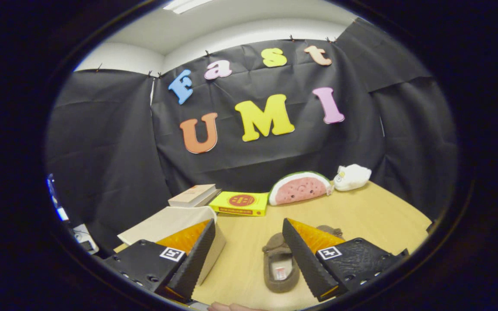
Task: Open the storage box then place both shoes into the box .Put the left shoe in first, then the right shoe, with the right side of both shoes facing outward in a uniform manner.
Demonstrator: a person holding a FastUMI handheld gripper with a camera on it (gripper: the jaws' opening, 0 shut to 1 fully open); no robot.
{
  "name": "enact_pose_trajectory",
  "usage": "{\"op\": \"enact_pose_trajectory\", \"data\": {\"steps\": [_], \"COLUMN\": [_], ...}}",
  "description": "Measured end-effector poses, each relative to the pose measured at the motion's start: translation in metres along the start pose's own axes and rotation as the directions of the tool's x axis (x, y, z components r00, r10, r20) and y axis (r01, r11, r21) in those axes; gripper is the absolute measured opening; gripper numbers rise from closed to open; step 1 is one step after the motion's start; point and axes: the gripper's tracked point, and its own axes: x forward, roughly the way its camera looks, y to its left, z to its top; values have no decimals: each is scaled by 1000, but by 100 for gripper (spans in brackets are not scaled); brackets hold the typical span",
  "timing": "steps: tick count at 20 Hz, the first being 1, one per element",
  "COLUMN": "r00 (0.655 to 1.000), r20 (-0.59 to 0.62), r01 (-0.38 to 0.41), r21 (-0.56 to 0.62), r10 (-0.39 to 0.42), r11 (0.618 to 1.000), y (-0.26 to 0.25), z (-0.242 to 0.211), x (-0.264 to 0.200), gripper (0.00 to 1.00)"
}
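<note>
The gripper point(249, 255) is spread wide and empty, the closed storage box point(169, 224) (lid still on) at the table's point(361, 216) left edge behind its left finger, the brown shoe point(280, 265) lengthwise between the fingers.

Fisheye camera rides on hand-held gripper point(247, 259), low and close above worktop point(361, 216), facing forward along parted fingers point(305, 259) toward worktop's far edge.

Little here can be read. The yellow box point(240, 203), just beside the watermelon cushion point(299, 188), bears a red round emblem with print too small to make out. Each finger point(188, 259) of the claw point(245, 259) carries a square black-and-white marker, not text.
</note>
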Motion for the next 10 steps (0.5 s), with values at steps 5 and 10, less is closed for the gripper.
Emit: {"op": "enact_pose_trajectory", "data": {"steps": [5,10], "r00": [969,881], "r20": [-87,-181], "r01": [-218,-353], "r21": [158,361], "r10": [233,436], "r11": [963,863], "y": [29,53], "z": [-19,-55], "x": [49,92], "gripper": [95,95]}}
